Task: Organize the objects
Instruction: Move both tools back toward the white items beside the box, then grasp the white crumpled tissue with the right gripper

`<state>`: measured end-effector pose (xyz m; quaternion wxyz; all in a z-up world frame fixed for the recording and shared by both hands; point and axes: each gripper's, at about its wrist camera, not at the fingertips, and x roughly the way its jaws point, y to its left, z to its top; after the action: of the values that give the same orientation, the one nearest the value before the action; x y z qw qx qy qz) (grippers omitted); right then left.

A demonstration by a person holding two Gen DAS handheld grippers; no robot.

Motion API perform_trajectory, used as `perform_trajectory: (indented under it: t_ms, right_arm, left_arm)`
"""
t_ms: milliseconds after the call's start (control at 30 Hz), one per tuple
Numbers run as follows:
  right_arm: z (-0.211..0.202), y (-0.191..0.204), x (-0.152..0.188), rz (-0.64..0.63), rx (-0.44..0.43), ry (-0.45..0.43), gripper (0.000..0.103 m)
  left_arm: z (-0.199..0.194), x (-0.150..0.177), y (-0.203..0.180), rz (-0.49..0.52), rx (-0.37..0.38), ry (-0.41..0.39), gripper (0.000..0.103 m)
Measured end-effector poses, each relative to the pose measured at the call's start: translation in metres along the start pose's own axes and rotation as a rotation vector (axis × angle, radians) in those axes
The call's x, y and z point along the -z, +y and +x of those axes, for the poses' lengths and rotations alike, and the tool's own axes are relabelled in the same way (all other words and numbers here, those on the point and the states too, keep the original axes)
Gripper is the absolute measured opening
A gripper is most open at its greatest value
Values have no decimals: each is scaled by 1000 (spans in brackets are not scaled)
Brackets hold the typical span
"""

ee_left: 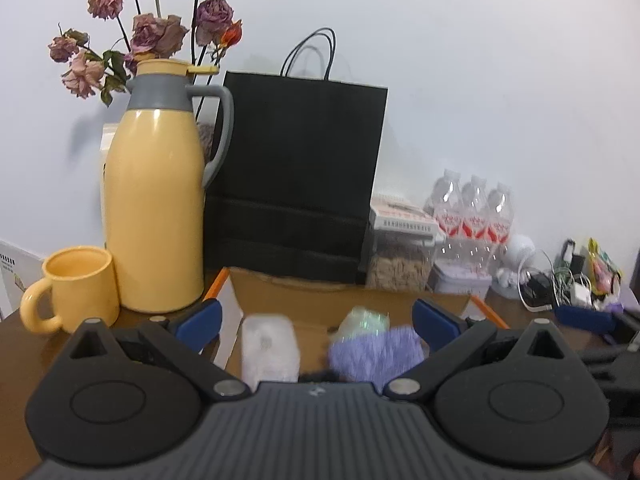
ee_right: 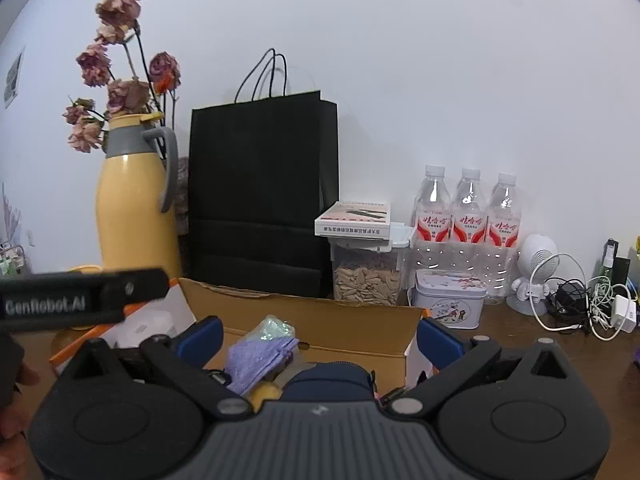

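Lying between spread left gripper [ee_left: 316, 320] fingers: purple cloth [ee_left: 374, 350]; in cardboard box [ee_left: 304, 294].

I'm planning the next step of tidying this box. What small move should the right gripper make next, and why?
Probably lower the right gripper toward the purple cloth in the cardboard box: its jaws are open and empty, and the cloth lies just below, between them.
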<state>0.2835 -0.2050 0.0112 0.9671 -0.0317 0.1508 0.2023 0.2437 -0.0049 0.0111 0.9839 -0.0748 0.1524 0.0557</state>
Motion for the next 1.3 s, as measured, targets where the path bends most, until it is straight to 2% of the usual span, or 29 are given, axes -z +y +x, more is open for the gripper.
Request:
perform_trajectory:
  t_ms: [167,333,567,700,867,1100,1300]
  right_arm:
    - [-25,4,11,-26,-10,14,103]
    - [-45,13,26,-52,-38,30,103]
    - [-64,25,66,-74,-60,116,103]
    - [-72,38,89,-117,-54,191,103]
    - [-86,49,100,-119,-94,195,103]
    - [-84,66,105,-133,-144,247,103]
    - [-67,79,107,-154,-138,329,103]
  left_arm:
    - [-29,9,14,-9,-2,-16,103]
    - [-58,26,21,32,20,-27,103]
    - [-74,60,36,83,31,101,103]
    - [-81,72,55,62,17,148,103]
    - [-87,84,80,21,-1,201,103]
    - [-85,86,87,0,-5,232,103]
    - [-87,86,84,4,0,229,103]
